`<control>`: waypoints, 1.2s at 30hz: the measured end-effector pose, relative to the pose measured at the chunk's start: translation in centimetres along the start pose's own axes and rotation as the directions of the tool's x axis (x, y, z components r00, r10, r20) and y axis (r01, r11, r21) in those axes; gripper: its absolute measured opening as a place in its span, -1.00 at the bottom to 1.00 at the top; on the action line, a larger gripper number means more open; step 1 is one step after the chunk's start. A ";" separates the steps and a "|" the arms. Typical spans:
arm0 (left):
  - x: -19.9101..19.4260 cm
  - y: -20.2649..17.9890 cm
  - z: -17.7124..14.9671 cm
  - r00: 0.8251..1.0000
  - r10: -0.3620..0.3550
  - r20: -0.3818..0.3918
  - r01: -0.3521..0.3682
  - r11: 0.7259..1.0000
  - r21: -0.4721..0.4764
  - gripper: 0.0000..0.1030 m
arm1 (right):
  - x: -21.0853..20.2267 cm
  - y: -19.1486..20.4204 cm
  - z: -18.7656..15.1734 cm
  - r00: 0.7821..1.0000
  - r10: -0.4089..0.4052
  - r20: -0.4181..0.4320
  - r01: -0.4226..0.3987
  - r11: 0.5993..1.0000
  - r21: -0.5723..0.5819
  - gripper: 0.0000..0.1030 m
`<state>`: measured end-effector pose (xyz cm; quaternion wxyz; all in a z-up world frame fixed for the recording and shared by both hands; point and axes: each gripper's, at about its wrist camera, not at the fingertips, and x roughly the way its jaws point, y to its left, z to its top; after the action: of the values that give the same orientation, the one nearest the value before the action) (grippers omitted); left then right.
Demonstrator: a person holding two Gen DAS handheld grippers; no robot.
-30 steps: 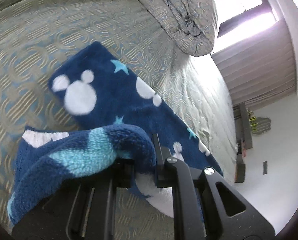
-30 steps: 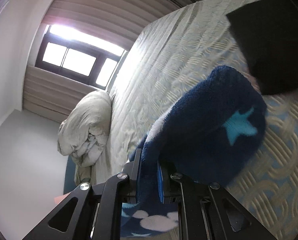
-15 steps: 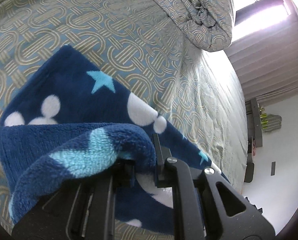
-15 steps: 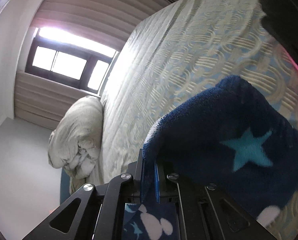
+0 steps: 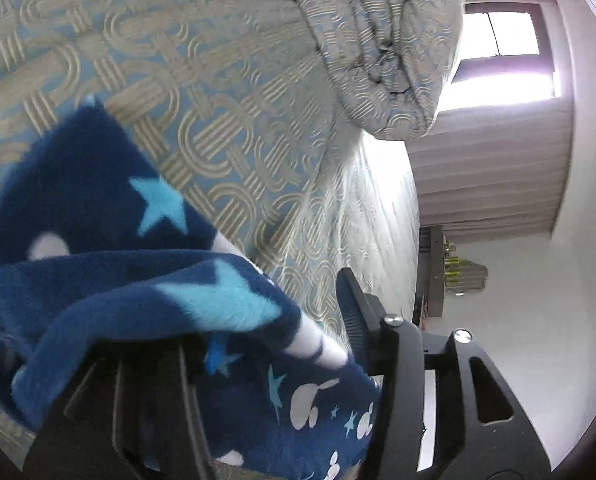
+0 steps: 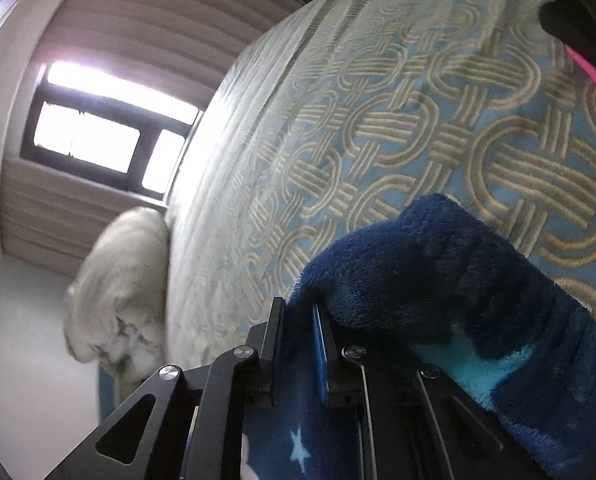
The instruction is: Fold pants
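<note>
- My left gripper (image 5: 274, 320): jaws have just been opening; the fleece pants (image 5: 98, 208) lie loose between them.
- My right gripper (image 6: 298, 320): jaws slightly parted, pants fold (image 6: 437, 280) between them.
- Pants rest folded on the bedspread (image 5: 218, 100).
- Beyond: bunched duvet (image 5: 377, 40).

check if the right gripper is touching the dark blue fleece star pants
Touching. The right wrist view shows the right gripper with its jaws closed on a fold of the dark blue fleece pants.

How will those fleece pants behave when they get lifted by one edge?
The pants will probably flop and drape, since they sag over the left gripper. The thick fluffy pile should resist sliding. On the bed, the folded layers look likely to stay put.
</note>
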<state>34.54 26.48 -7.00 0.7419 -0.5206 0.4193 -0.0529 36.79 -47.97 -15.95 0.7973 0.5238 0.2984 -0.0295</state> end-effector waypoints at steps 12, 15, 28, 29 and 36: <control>-5.9 -0.6 2.7 1.000 0.010 0.027 -0.015 0.983 0.182 0.63 | -3.9 5.1 -4.5 0.999 0.039 0.003 -0.038 0.992 -0.120 -0.13; -6.9 -0.3 2.9 0.999 0.001 0.036 -0.009 0.973 0.232 0.63 | -2.6 8.5 -7.5 0.997 0.061 -0.057 -0.070 0.982 -0.177 -0.13; -9.4 10.3 4.6 0.986 -0.146 0.075 0.136 0.983 0.122 0.63 | 8.5 26.2 -32.3 0.848 -0.012 -0.529 -0.380 0.681 -0.626 0.02; -9.4 11.5 4.4 0.981 -0.159 0.108 0.150 0.985 0.089 0.63 | 9.9 28.2 -35.1 0.840 -0.051 -0.539 -0.392 0.629 -0.671 0.23; -11.3 10.4 -0.6 0.973 -0.120 0.199 0.039 0.929 0.369 0.63 | 17.1 36.6 -49.0 0.717 -0.195 -0.670 -0.522 0.487 -0.700 0.33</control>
<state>23.15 36.58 -9.10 0.8638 -0.3942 0.2967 -0.1021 42.16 14.86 -8.06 0.7789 0.0567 0.4817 0.3976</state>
